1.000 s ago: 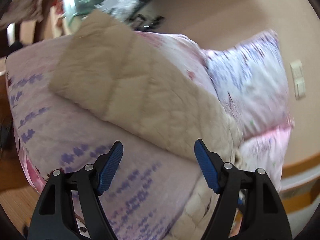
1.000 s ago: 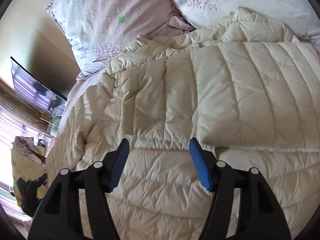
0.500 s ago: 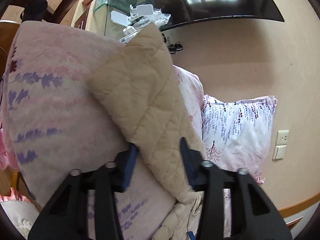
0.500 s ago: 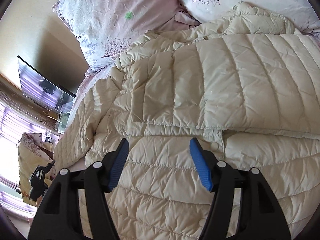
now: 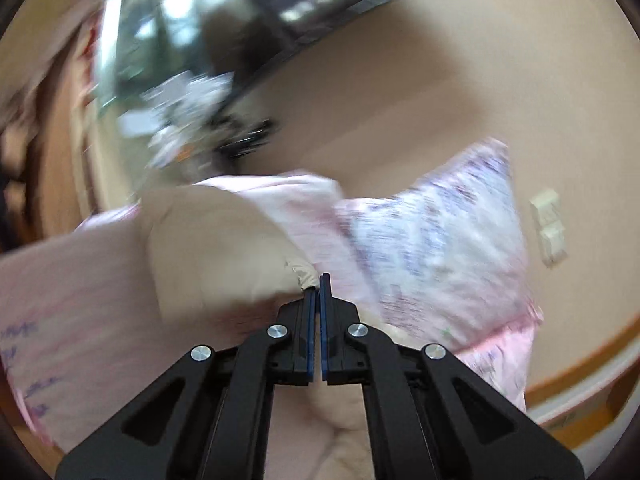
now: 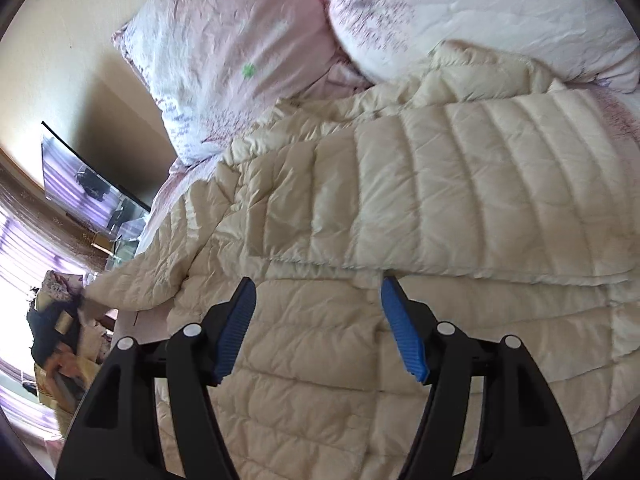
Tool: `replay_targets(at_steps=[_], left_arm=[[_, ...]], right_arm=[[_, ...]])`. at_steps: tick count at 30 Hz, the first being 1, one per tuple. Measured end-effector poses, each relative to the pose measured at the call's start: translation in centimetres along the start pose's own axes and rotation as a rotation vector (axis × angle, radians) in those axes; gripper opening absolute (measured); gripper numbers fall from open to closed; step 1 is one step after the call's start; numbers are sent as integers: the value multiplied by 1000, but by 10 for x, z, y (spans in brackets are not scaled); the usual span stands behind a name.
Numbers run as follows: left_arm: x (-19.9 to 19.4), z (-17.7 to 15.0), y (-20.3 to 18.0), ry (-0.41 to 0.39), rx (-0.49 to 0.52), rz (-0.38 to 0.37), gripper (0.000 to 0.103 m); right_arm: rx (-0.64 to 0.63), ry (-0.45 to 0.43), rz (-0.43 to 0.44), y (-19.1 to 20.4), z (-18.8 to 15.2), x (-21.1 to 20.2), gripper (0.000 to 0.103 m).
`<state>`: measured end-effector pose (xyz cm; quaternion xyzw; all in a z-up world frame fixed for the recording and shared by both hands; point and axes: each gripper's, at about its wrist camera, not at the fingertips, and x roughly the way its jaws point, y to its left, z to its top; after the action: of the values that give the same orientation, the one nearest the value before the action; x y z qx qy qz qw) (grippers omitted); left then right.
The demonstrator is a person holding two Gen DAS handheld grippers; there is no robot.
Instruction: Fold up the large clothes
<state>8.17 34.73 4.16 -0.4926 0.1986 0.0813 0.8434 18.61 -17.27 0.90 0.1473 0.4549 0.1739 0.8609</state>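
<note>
A cream quilted down jacket (image 6: pixel 400 208) lies spread on the bed, one sleeve folded flat across its body and the other sleeve (image 6: pixel 136 284) stretched out to the left. My right gripper (image 6: pixel 316 300) is open and empty just above the jacket's middle. In the blurred left wrist view, my left gripper (image 5: pixel 318 284) is shut on the edge of the jacket's sleeve (image 5: pixel 224 248), which is lifted over the pink bedding.
Pink and white floral pillows (image 6: pixel 240 52) lie against the wall at the head of the bed, also in the left wrist view (image 5: pixel 436 240). A television (image 6: pixel 80 184) on a stand is at the left. A wall socket (image 5: pixel 550 224) is at the right.
My left gripper has closed on the sleeve's edge and swung with it; that view is now blurred. My right gripper stayed open and shifted slightly over the jacket.
</note>
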Motion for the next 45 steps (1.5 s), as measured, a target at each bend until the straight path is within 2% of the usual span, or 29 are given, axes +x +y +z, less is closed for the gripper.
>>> replay_targets(at_steps=[3,6,10,12,16,18,21,24,27,29,30,31,32,35,37,38,40,42,45], left_arm=[[6,-4,-52,15,116,-74,0],[19,-25,-107,64,239,-162,0],[46,-74,-166,179,369,-260,0],[63,-109,-191,255,432,-313,0],[91,-175,-221,385,549,-367,0],[111,-215,-229,491,601,-383,0],[141,-263,-231,632,639,-367,0],[163,-296,-231,726,661,-343,0],[178,-313,-233,790,682,-326,2],[177,-315,-234,832,678,-337,26],[175,-312,-233,846,664,-354,55],[169,-305,-232,840,644,-380,74],[162,-296,-231,828,632,-408,79],[142,-265,-227,792,592,-460,83],[126,-238,-217,724,588,-458,83],[119,-228,-212,680,612,-423,83],[106,-210,-197,576,710,-268,83],[103,-205,-187,526,769,-169,83],[102,-201,-165,520,810,-73,83]], right_arm=[[9,-35,-13,-9,1,-11,66],[37,-55,-24,-22,1,-18,66],[78,-62,-48,-43,1,-23,66],[89,-67,-56,-50,-1,-26,66],[115,-84,-78,-65,-2,-32,66],[132,-96,-96,-73,-2,-34,66],[146,-103,-125,-83,-2,-36,66],[148,-109,-159,-91,-2,-38,66],[155,-105,-174,-98,-3,-39,66],[139,-109,-189,-98,-2,-41,66],[120,-114,-196,-95,-1,-42,66],[90,-121,-201,-91,0,-44,66],[66,-126,-205,-85,0,-44,66],[-60,-146,-190,-58,-1,-46,66],[-152,-144,-162,-36,-5,-43,66],[-187,-143,-155,-27,-6,-42,66],[-312,-142,-160,1,-14,-32,66],[-405,-143,-194,23,-19,-21,66],[-520,-140,-257,55,-25,5,66]])
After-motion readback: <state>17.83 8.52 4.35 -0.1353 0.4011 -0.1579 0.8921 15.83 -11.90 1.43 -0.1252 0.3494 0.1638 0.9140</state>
